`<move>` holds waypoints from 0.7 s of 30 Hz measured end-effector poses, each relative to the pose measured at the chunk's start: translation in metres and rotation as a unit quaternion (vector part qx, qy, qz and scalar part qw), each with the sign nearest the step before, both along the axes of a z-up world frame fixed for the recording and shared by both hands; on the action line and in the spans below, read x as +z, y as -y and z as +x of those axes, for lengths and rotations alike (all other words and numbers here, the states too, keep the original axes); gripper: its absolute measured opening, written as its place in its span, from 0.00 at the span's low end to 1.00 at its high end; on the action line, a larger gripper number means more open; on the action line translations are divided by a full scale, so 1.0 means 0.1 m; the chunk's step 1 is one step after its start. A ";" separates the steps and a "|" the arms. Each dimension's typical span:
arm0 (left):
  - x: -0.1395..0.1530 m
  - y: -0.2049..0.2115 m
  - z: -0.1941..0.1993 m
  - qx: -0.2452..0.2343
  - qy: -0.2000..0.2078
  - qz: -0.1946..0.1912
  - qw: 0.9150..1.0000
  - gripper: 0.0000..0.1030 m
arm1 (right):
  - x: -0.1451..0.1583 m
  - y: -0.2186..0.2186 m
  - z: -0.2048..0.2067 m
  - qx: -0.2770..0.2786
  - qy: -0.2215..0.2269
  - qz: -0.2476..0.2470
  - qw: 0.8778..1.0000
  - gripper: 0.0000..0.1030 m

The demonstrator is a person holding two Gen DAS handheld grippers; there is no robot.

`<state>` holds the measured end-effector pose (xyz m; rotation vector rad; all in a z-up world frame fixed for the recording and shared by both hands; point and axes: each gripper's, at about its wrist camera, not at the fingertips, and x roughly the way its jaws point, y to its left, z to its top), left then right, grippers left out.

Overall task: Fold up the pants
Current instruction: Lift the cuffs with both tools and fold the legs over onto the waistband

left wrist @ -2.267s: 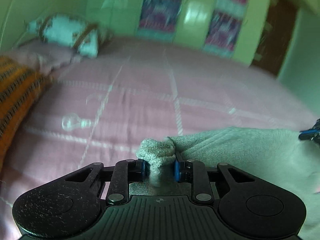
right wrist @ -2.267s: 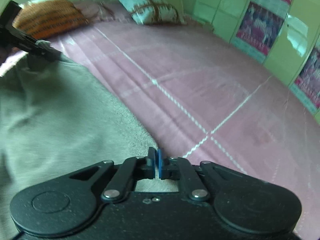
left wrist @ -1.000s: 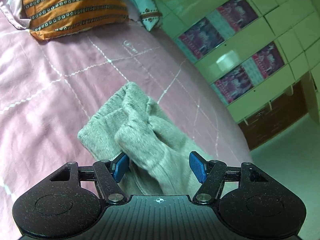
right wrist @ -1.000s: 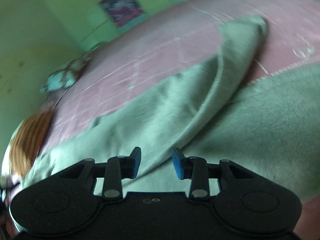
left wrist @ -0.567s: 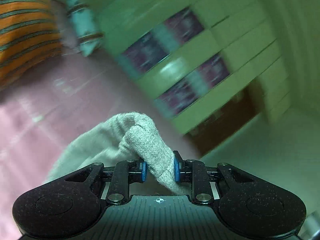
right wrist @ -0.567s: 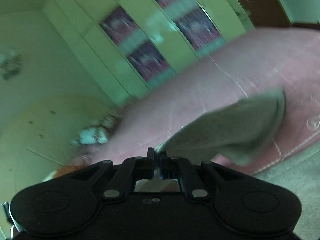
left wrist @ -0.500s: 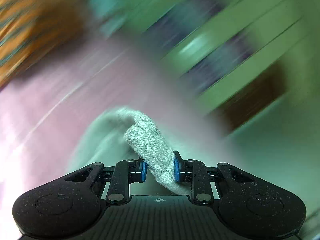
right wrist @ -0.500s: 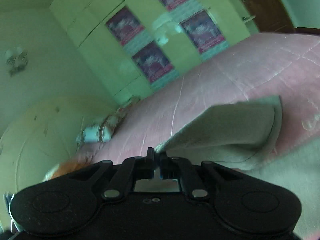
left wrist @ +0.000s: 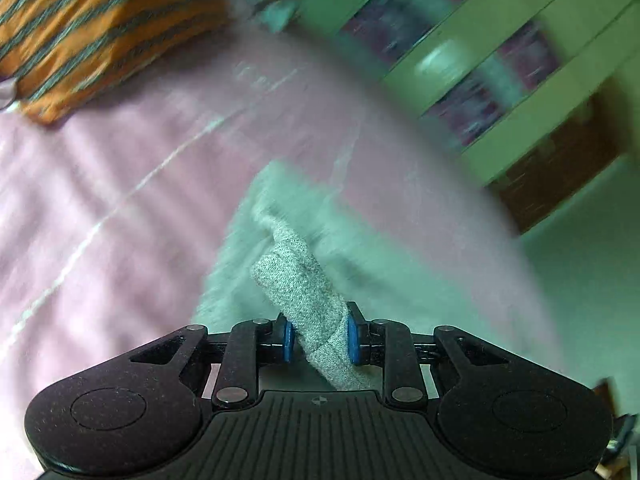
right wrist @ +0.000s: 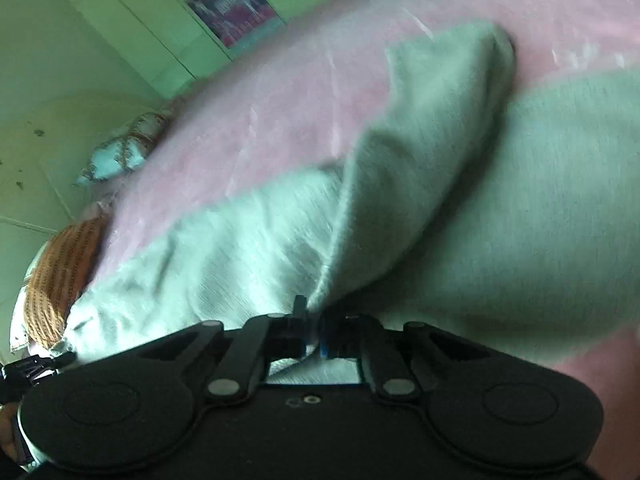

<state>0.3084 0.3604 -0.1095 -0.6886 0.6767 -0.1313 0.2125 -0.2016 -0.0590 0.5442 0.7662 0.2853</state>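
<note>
Both claws, apart a second ago, now clench the pants (left wrist: 304,304), left gripper (left wrist: 319,340) and right gripper (right wrist: 314,334) mid-fold over the bed (left wrist: 100,184), laying flat left.

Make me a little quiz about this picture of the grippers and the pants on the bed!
1. True or false: the left gripper is shut on a bunched bit of the grey pants.
2. What colour is the bed cover under the pants? A) blue B) pink C) yellow
3. Fill in: the striped pillow at the head of the bed is mostly ____.

Key
1. True; the right gripper is pinching an edge of the pants too.
2. B
3. orange
</note>
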 end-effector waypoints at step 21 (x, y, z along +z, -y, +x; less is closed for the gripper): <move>0.09 0.36 -0.38 0.044 -0.037 0.156 0.986 0.60 | -0.17 0.06 -0.12 0.001 -0.041 -0.040 0.998 0.22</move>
